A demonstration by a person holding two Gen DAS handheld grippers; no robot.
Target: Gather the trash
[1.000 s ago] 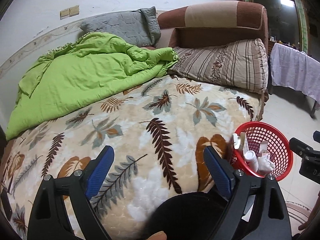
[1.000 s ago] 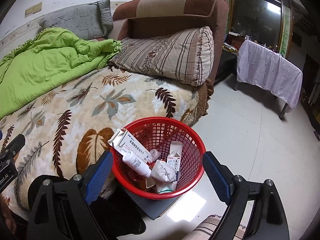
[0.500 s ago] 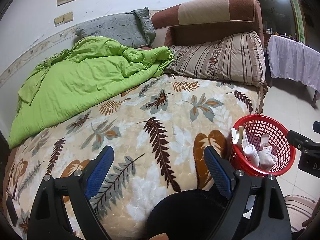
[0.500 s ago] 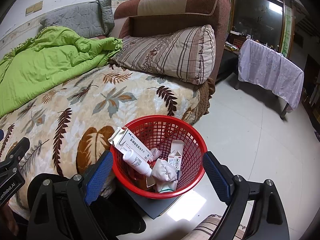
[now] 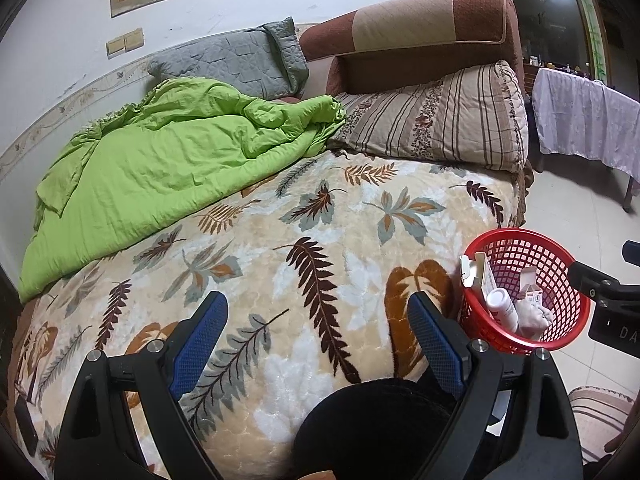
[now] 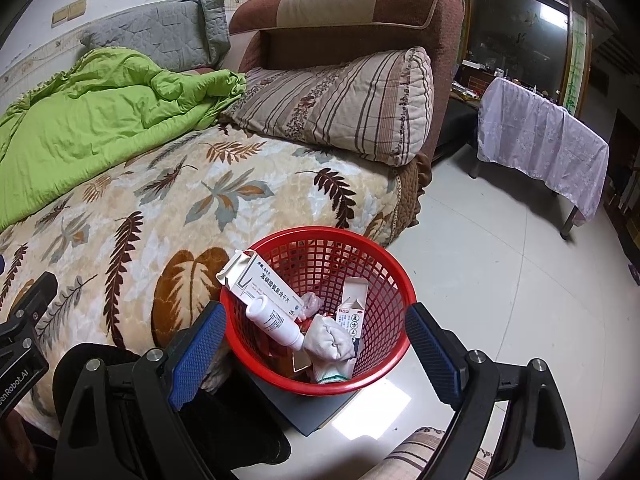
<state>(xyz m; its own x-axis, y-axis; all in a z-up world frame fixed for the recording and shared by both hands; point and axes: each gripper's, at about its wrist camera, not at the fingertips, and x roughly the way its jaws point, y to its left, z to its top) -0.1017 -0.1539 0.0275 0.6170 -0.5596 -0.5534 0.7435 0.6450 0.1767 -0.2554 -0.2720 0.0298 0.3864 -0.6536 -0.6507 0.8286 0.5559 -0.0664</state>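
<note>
A red mesh basket [image 6: 372,264] stands on a dark block on the floor beside the bed; it also shows in the left wrist view [image 5: 536,256]. In it lie a white medicine box [image 6: 266,284], a white bottle [image 6: 276,322], a crumpled white wad [image 6: 330,340] and a small open carton [image 6: 354,312]. My right gripper [image 6: 314,344] is open and empty, its blue pads on either side of the basket's near rim. My left gripper [image 5: 316,332] is open and empty over the leaf-patterned blanket [image 5: 320,240].
A green quilt [image 5: 160,168], a grey pillow [image 5: 236,64] and a striped pillow [image 5: 440,120] lie on the bed against a brown headboard [image 5: 420,36]. A cloth-draped table [image 6: 544,148] stands on the pale tiled floor [image 6: 500,280] to the right.
Both grippers have drawn slightly back and up, so the bed and basket look a little farther away. Both stay open and empty. The basket's contents have not moved.
</note>
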